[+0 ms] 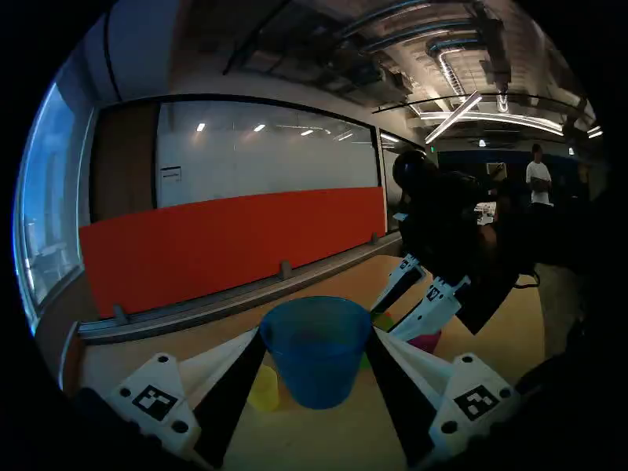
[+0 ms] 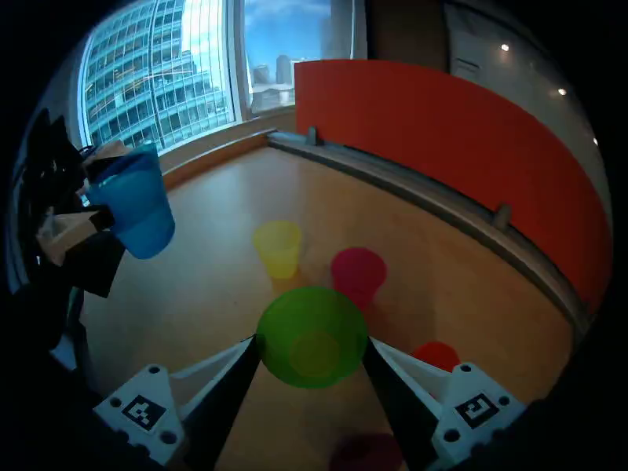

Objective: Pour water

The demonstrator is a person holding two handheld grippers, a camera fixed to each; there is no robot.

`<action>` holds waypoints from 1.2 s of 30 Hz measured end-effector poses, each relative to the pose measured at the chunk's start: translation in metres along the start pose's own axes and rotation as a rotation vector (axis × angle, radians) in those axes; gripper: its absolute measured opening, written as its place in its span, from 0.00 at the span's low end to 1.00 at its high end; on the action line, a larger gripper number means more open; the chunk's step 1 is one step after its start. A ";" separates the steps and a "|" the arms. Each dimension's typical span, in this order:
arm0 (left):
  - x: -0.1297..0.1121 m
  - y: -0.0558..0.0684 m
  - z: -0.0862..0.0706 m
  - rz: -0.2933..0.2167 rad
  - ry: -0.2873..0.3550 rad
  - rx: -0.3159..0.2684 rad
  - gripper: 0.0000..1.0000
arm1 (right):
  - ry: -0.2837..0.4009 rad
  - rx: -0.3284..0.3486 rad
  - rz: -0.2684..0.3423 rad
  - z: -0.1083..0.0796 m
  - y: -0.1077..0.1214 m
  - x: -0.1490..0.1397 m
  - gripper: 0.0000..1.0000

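The jaws of the left gripper are standing partly open and pressing on both sides of a blue cup, which is sitting upright between them at 6 o'clock in the left gripper view; whether it is holding water I cannot tell. The jaws of the right gripper are likewise gripping a green cup at 6 o'clock in the right gripper view, its mouth facing the camera and its see-through bottom showing, with any water inside too hard to make out. Just beyond the green cup, a yellow cup is standing at 12 o'clock from it and a pink cup at 1 o'clock, near each other but apart, both on the wooden surface. A red cup is peeking out beside the right finger at 4 o'clock. At 9 o'clock in that view the left gripper is holding the blue cup well apart from the others. An orange panel is running along the far edge, and a window is showing tall buildings at 11 o'clock. In the left gripper view, a person is standing far off at 2 o'clock.
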State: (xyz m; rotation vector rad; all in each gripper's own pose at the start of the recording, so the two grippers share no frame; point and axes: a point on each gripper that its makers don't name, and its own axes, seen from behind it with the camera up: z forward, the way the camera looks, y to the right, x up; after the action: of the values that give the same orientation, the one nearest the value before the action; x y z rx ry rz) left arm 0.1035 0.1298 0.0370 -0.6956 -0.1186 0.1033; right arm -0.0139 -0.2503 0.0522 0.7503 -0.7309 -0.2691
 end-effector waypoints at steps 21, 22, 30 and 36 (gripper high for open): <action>-0.001 -0.007 0.003 -0.036 -0.006 0.018 0.86 | 0.296 -0.011 -0.023 -0.068 0.000 0.054 0.93; 0.000 -0.007 0.003 -0.036 -0.005 0.019 0.86 | 0.307 -0.012 -0.026 -0.070 0.000 0.056 0.93; 0.001 -0.006 0.004 -0.035 -0.005 0.020 0.86 | 0.395 -0.032 -0.057 -0.086 0.000 0.070 0.93; 0.003 -0.003 0.005 -0.039 -0.001 0.014 0.86 | 0.460 -0.048 -0.083 -0.093 0.000 0.077 0.93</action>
State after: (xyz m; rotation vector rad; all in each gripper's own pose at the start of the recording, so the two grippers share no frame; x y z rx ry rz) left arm 0.1057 0.1310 0.0426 -0.6792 -0.1321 0.0673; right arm 0.1061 -0.2376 0.0439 0.7624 -0.2571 -0.1785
